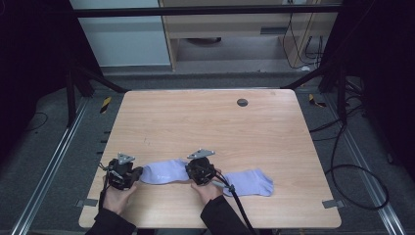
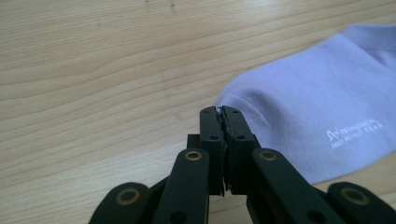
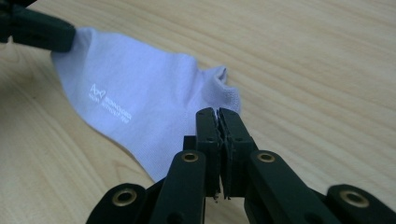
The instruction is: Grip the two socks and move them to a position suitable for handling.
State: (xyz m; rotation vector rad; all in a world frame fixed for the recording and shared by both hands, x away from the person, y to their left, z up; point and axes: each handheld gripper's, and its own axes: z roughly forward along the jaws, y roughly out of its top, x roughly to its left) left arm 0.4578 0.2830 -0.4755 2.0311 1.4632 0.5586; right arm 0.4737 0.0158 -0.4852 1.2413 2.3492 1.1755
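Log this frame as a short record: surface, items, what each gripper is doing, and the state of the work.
surface: wooden table, with a dark round spot near its far edge
items: two pale lilac socks
held sock: flat, white print on it
left gripper: shut on one end of held sock
right gripper: shut on its other end
second sock: lies flat beside the right gripper, not gripped
work state: one sock pinched at both ends, at table level
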